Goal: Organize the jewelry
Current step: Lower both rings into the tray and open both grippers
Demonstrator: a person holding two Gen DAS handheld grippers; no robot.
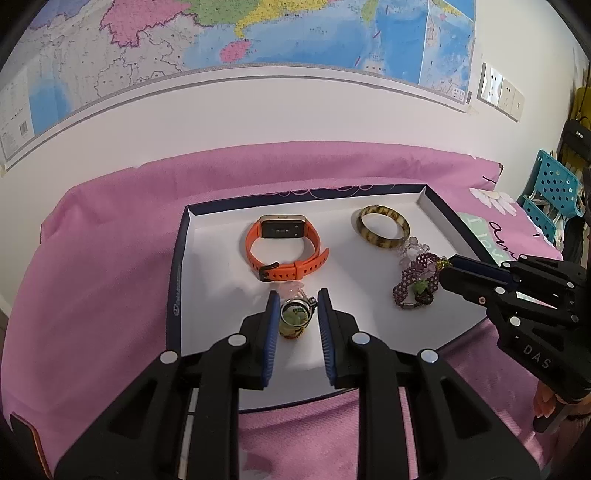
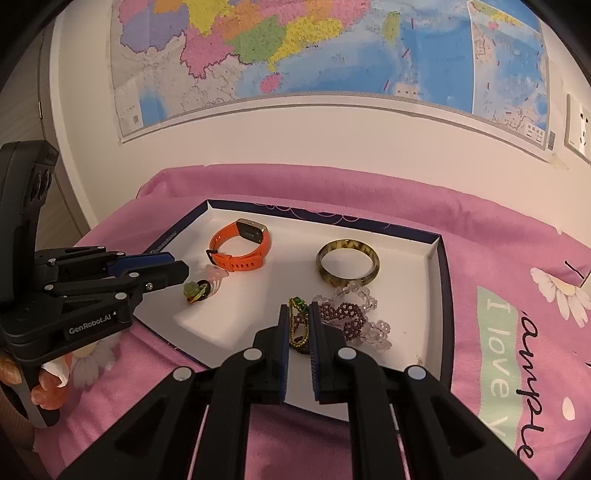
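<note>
Left wrist view. The left gripper (image 1: 295,306) points down into a shallow white tray (image 1: 207,295) with a dark blue rim, set on a pink cloth (image 1: 103,229). Its blue-padded jaws are clamped on a round glass locket pendant (image 1: 295,318) with green and yellow contents, near the tray's front edge. Just behind the pendant, toward the tray's far wall, lies an orange smartwatch (image 1: 284,248). In the tray's far right part lies a mottled brown bangle (image 1: 384,227). In front of the bangle sits a tangle of purple and clear beaded bracelets (image 1: 417,280), where the right gripper (image 1: 448,271) enters from the right, its tips at the beads; whether they are shut cannot be told here. A map (image 1: 258,33) hangs on the wall behind the tray.

Right wrist view. The right gripper (image 2: 298,325) has its jaws closed on a thin green and gold beaded strand (image 2: 298,321) at the tray's (image 2: 432,295) front right part, touching the purple and clear bracelets (image 2: 351,317) beside it. The bangle (image 2: 347,263) lies just behind them, the smartwatch (image 2: 240,245) toward the tray's far left. The left gripper (image 2: 184,278) holds the pendant (image 2: 195,291) at the tray's left side.
</note>
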